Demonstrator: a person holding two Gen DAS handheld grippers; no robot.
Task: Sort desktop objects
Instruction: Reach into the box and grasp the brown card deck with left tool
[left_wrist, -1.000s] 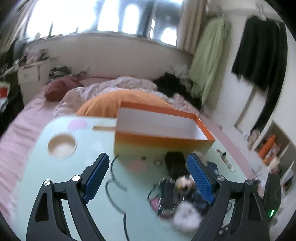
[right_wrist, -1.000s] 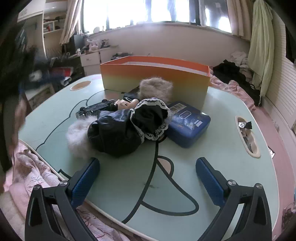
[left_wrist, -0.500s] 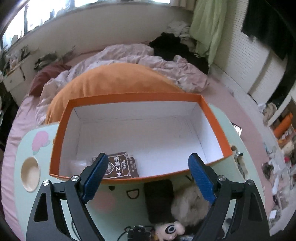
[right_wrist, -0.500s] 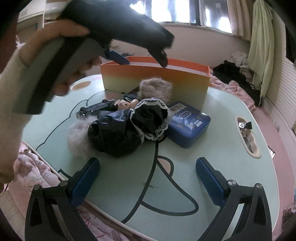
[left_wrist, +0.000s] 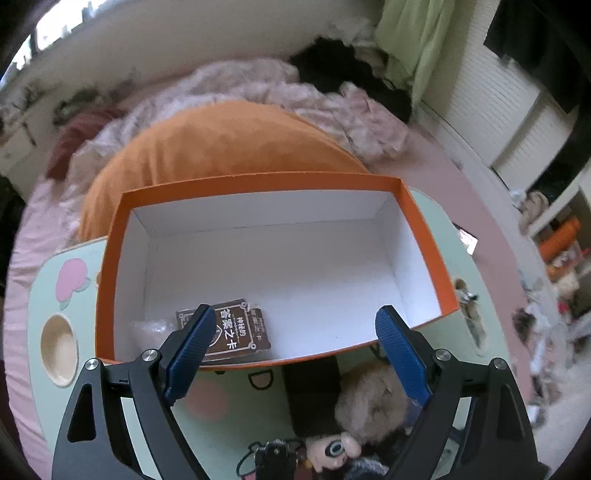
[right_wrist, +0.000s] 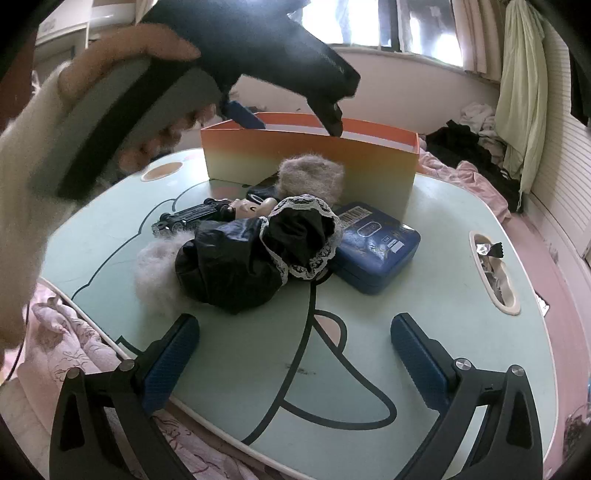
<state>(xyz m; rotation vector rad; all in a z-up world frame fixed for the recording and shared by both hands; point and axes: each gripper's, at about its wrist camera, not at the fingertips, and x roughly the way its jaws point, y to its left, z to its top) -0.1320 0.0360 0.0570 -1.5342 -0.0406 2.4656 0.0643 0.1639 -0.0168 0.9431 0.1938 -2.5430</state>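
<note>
An orange box (left_wrist: 258, 181) with a white inside stands at the back of the pale green table (right_wrist: 443, 295). A brown card pack (left_wrist: 240, 328) and a clear bag (left_wrist: 151, 328) lie in its near left corner. My left gripper (left_wrist: 295, 314) hangs open and empty over the box's near wall, tilted down; a hand holds the left gripper (right_wrist: 291, 122) in the right wrist view. In front of the box (right_wrist: 314, 155) sits a pile: black lace-trimmed cloth (right_wrist: 258, 254), blue tin (right_wrist: 376, 251), toy car (right_wrist: 188, 218), doll head (right_wrist: 251, 208), fur ball (right_wrist: 310, 173). My right gripper (right_wrist: 295, 321) is open, empty, at the table's near edge.
A round cup hole (left_wrist: 59, 343) is set in the table's left side and a slot with wrappers (right_wrist: 493, 273) in its right. An orange pillow (left_wrist: 221, 144) and rumpled bedding lie behind the box. Pink bedding lies below the near table edge.
The left gripper has swung forward from above the pile to over the box and tipped downward, still open. The hand holding it has come into the right wrist view. The right gripper has stayed still.
</note>
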